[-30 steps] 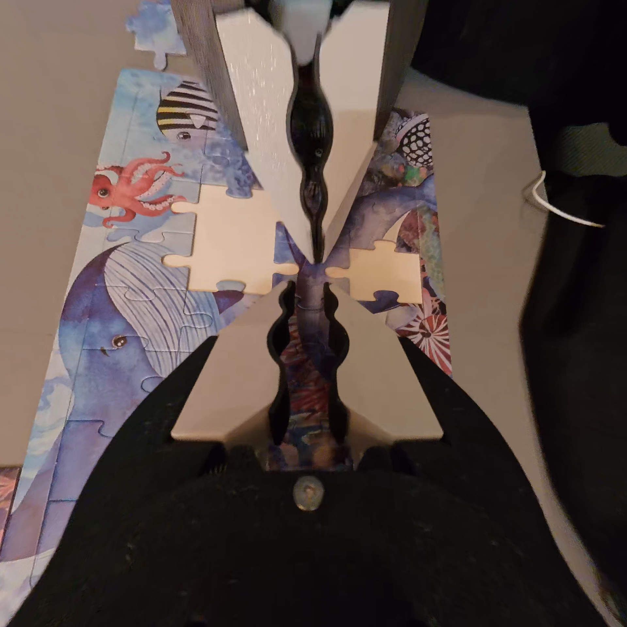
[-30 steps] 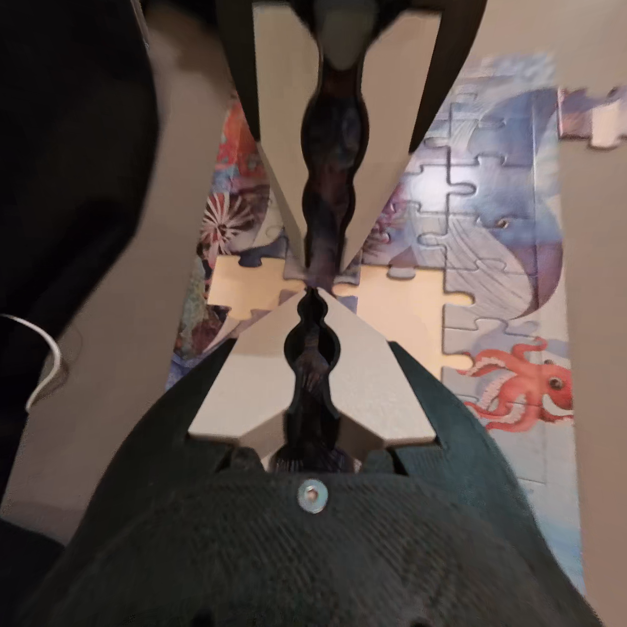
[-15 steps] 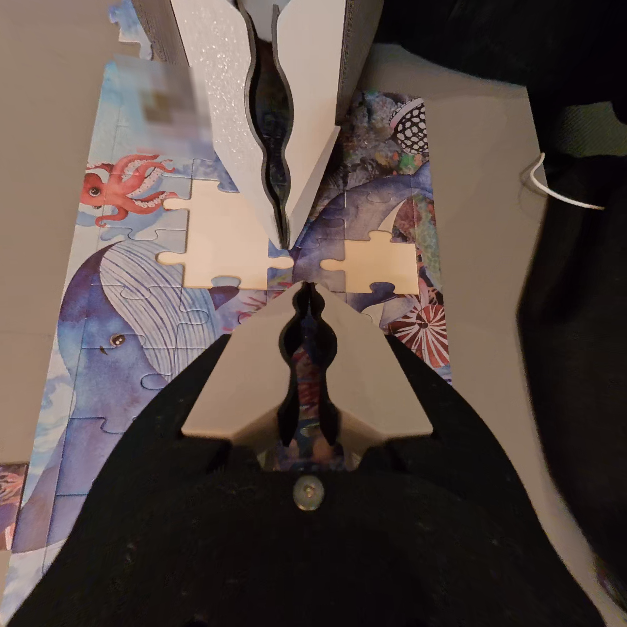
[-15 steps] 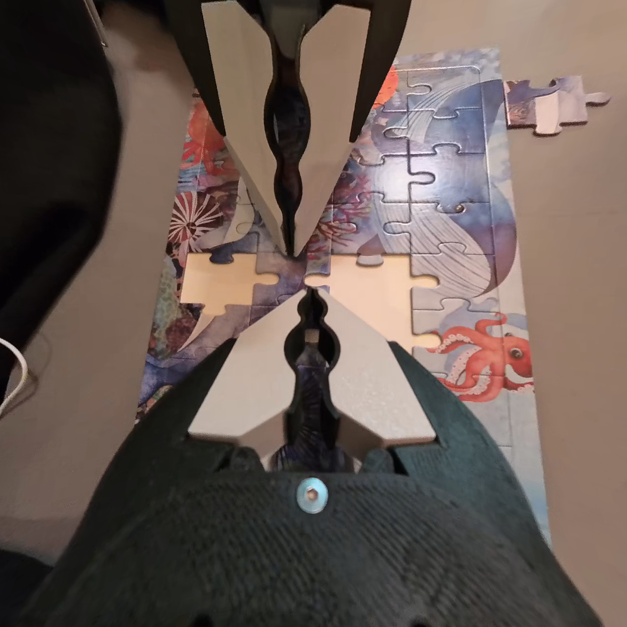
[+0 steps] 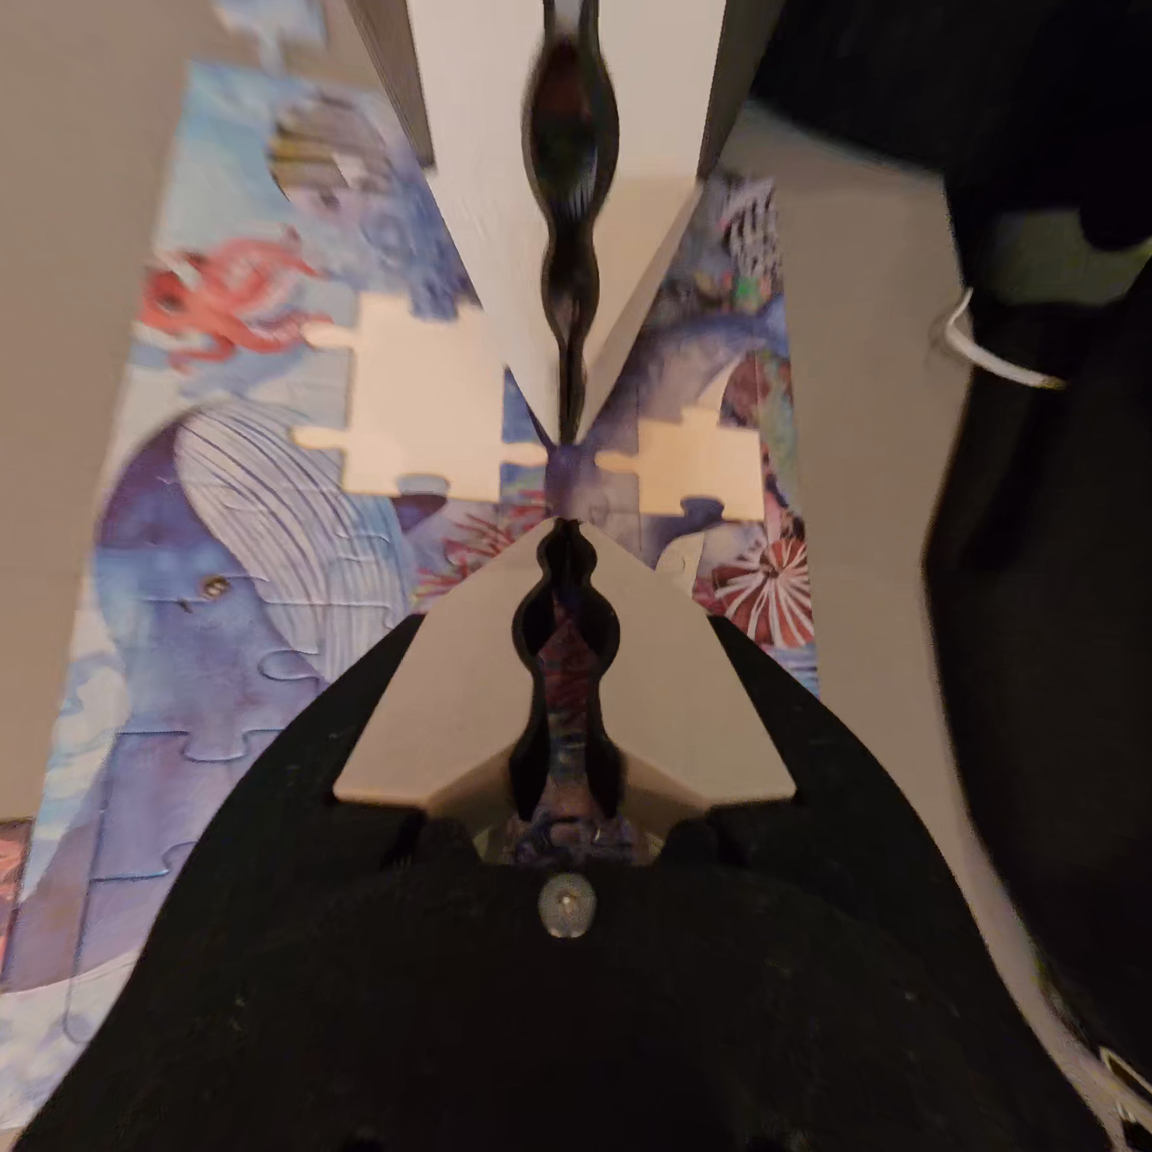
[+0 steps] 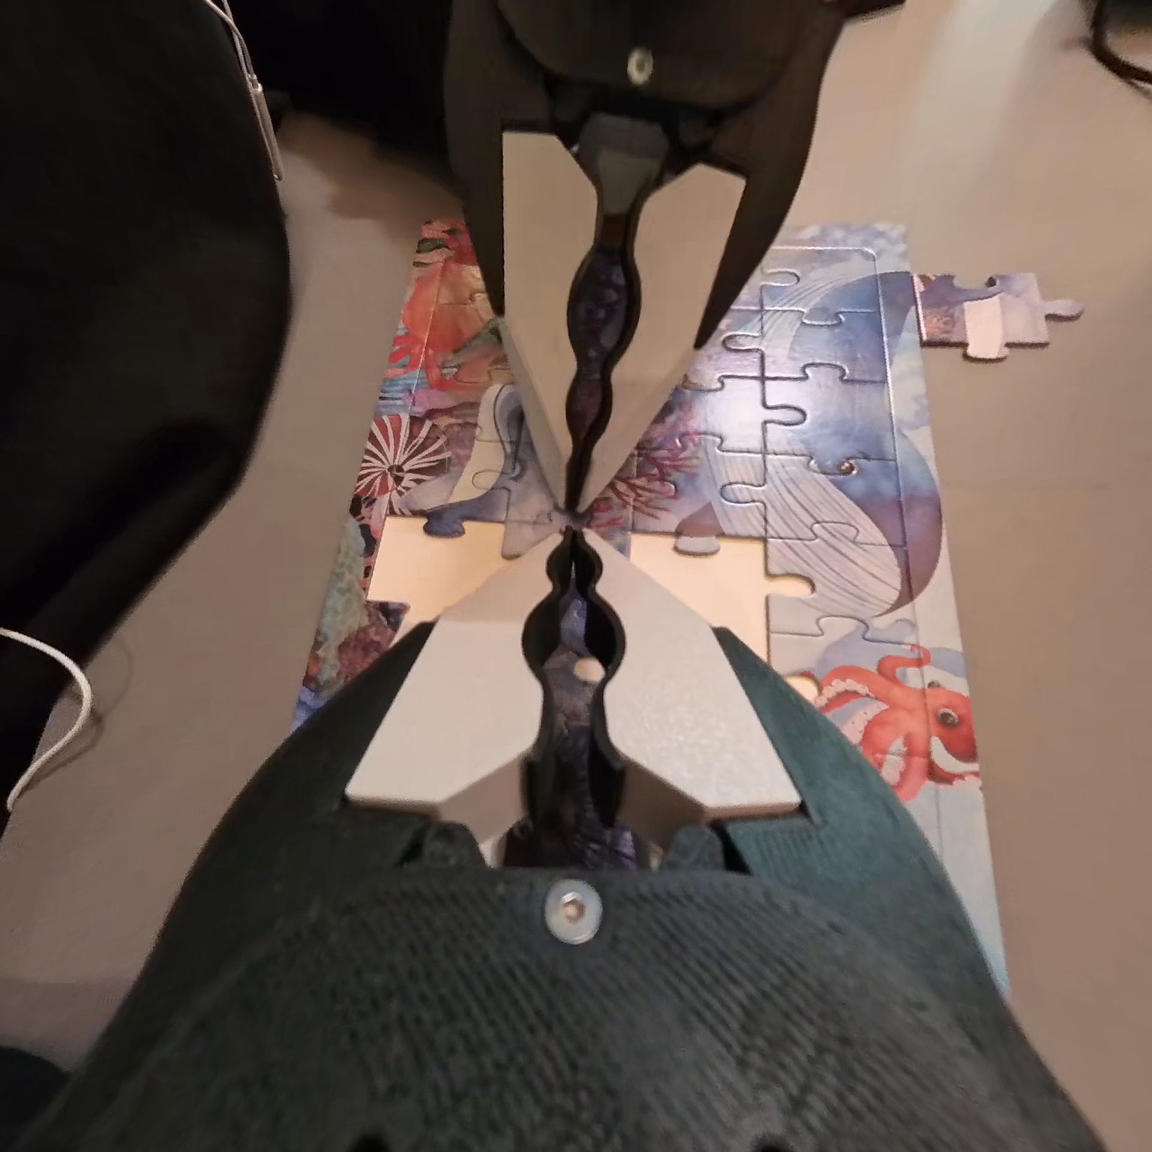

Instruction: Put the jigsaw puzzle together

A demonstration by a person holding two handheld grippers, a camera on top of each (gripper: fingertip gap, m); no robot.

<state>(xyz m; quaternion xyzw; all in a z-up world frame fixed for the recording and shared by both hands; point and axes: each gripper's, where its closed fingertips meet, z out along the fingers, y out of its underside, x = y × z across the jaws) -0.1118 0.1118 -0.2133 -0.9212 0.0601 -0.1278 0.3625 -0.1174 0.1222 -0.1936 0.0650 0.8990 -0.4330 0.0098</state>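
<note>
Contact again on the jigsaw puzzle (image 6: pixel 873 841). Nearest in the right wrist view, right gripper (image 6: pixel 570 536) clenched, nothing visible between the fingers, tips down on the narrow blue piece (image 6: pixel 536 523) just off the whale (image 6: pixel 860 436) on its coral side. Directly opposite, tip to tip, left gripper (image 6: pixel 570 508), likewise clamped shut and empty. Half a second ago both lifted clear and drawn apart; now dropped back and meeting on that same piece. Judged a second press, seating the piece flat into its neighbours rather than picking anything up.

Either side of the piece, two bare slots showing pale backing: the wider gap (image 6: pixel 698 580) touching the whale's striped belly, the smaller gap (image 6: pixel 430 567) farther from the whale, against the coral. Red octopus (image 6: pixel 904 704) beside the whale's tail, already assembled.

Farthest, past the whale's head and off the puzzle's edge, loose pieces (image 6: pixel 991 312) lying on the beige table (image 6: pixel 1028 499), untouched. Probably meant for the open slots, so task well along but unfinished: fetching those likely next, once the pressed piece sits level.
</note>
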